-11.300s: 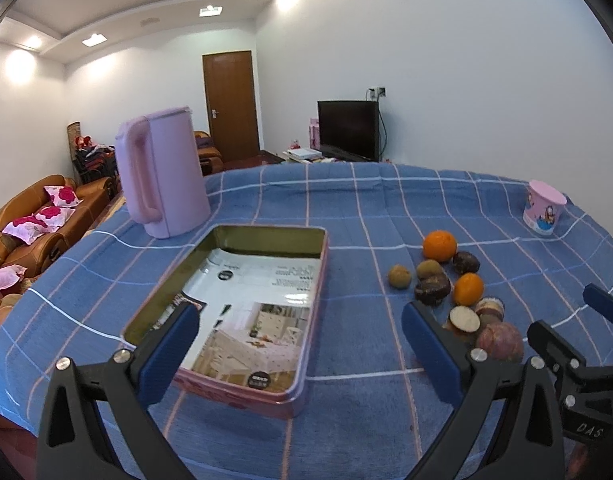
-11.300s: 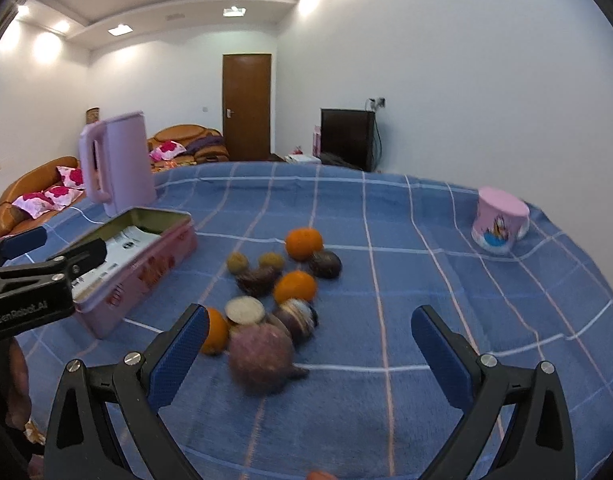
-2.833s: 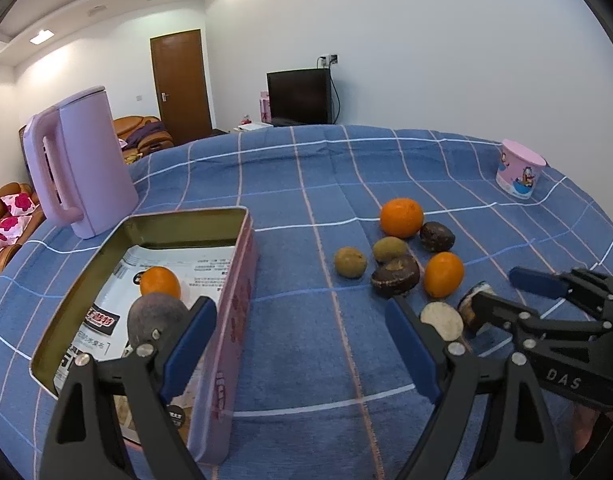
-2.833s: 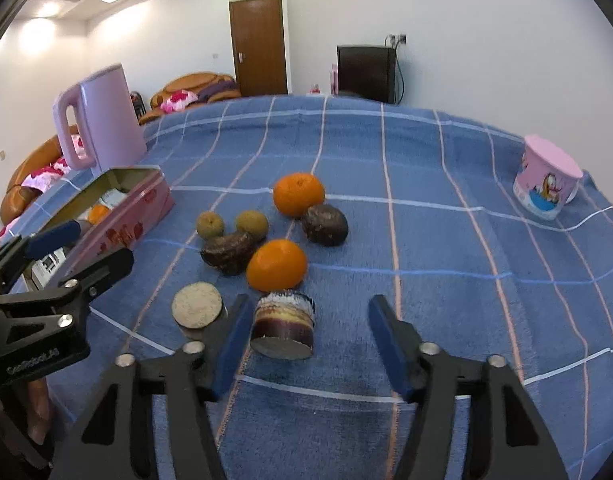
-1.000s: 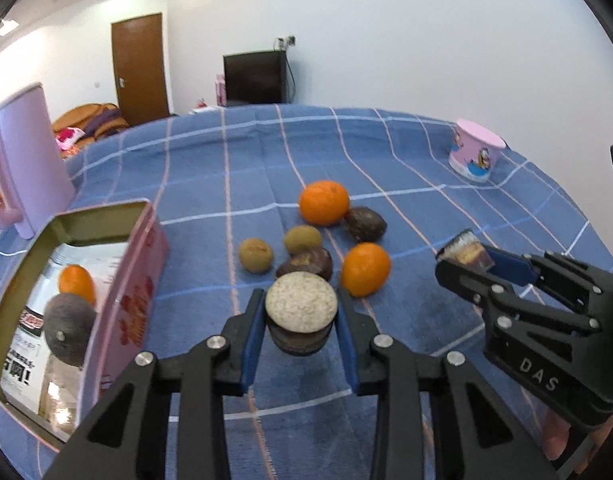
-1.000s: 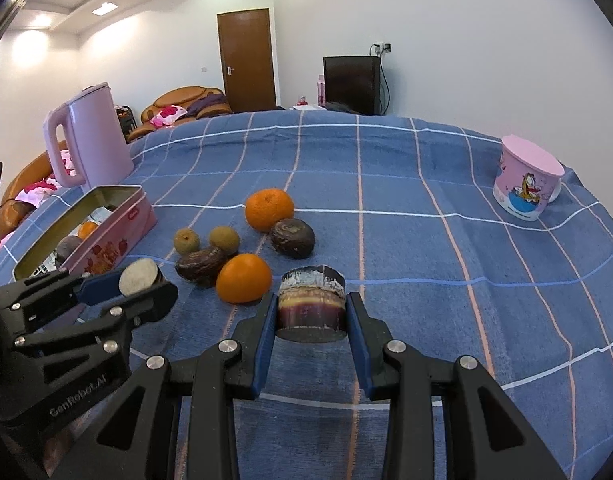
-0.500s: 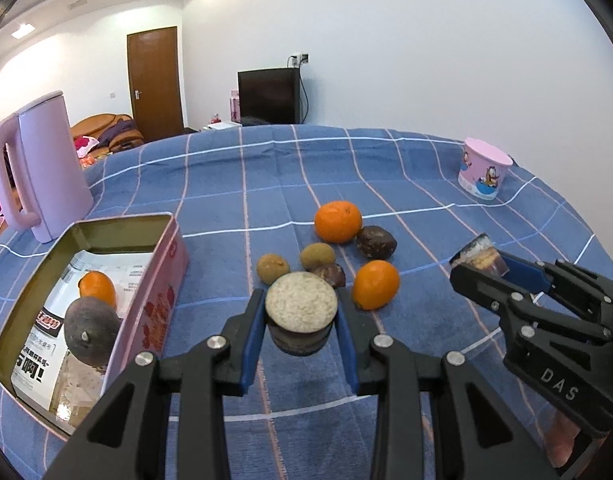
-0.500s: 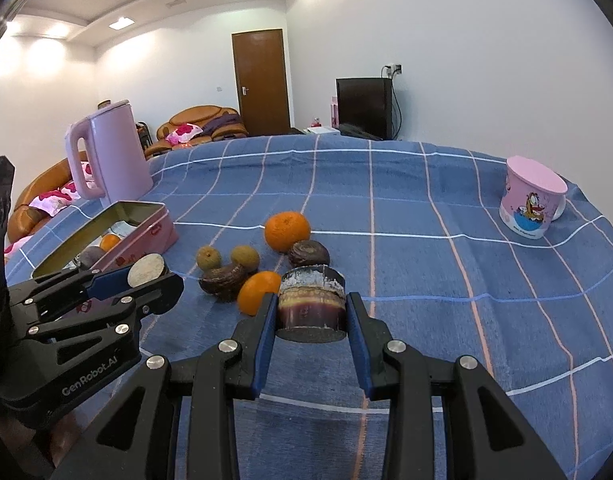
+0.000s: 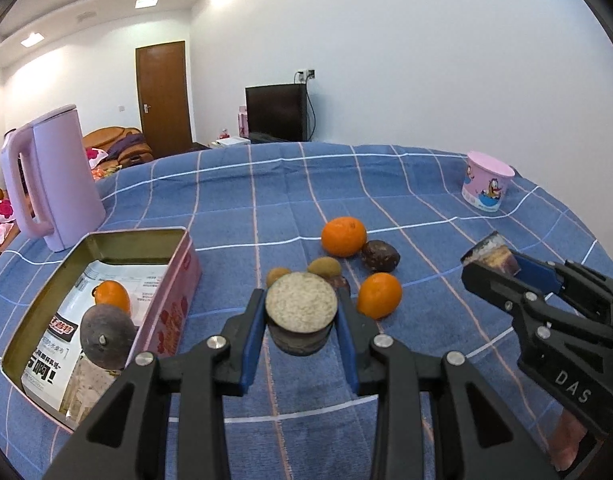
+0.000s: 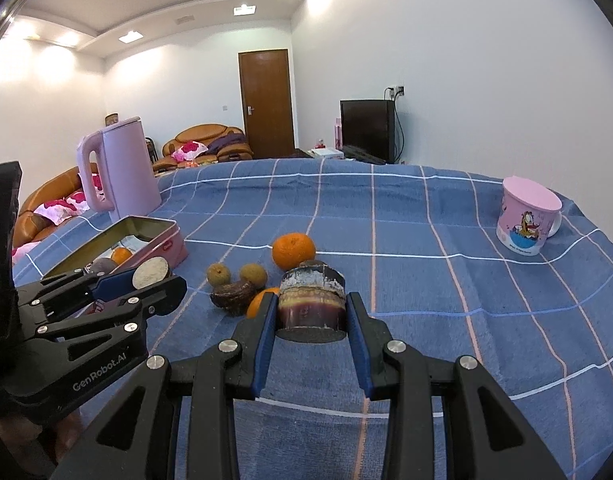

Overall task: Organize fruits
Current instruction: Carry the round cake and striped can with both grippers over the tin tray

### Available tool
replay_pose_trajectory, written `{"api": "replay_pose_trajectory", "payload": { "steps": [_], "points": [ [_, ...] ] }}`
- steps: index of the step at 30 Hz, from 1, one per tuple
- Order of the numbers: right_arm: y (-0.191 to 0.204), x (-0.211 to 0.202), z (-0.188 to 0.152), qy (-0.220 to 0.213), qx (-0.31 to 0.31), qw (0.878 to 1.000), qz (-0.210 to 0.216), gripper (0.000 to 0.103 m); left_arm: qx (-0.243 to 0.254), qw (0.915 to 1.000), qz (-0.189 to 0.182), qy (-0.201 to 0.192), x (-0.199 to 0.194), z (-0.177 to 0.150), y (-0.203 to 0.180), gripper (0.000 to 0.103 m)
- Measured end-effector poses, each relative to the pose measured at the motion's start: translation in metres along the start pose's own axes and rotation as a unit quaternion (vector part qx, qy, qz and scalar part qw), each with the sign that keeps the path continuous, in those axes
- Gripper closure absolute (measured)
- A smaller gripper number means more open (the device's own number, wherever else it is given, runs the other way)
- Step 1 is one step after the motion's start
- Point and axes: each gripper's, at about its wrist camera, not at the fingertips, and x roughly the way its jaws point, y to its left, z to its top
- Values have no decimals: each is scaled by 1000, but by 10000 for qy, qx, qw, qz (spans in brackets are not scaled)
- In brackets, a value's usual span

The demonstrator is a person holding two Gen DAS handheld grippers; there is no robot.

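A short dark fruit chunk with a pale cut top (image 9: 301,314) was squeezed by the left gripper (image 9: 301,322) above the blue checked table (image 9: 406,208). A striped purple chunk (image 10: 311,306) was clamped by the right gripper (image 10: 311,322).

Three oranges: one (image 9: 343,236) mid-frame, one (image 9: 379,295) right of centre, one (image 9: 112,296) in the single tin (image 9: 174,280) at lower left. Two small brown round fruits (image 9: 278,276) (image 9: 324,267). Two cut sugarcane chunks (image 9: 301,316) (image 10: 311,300). One kettle (image 9: 52,176), one cup (image 9: 486,186).
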Motion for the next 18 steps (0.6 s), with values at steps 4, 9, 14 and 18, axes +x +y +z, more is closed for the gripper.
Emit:
{"api": "replay_pose_trajectory", "payload": {
  "steps": [4,9,14,18],
  "points": [
    [0,-4,0,-90,-10,10000,0,67,-7,10000,30,-88,-4,-1,0,68],
    [0,-7,-1,-170,-24,9999,-8,67,-17,9997,97,-211,-8,-1,1,68],
    [1,-11,-1,-272,-37,9996,-15,67,0,9994,145,-301,-12,-1,1,68],
    [1,-14,-2,-357,-50,9993,-21,67,4,9991,190,-378,-14,-2,0,68]
  ]
}}
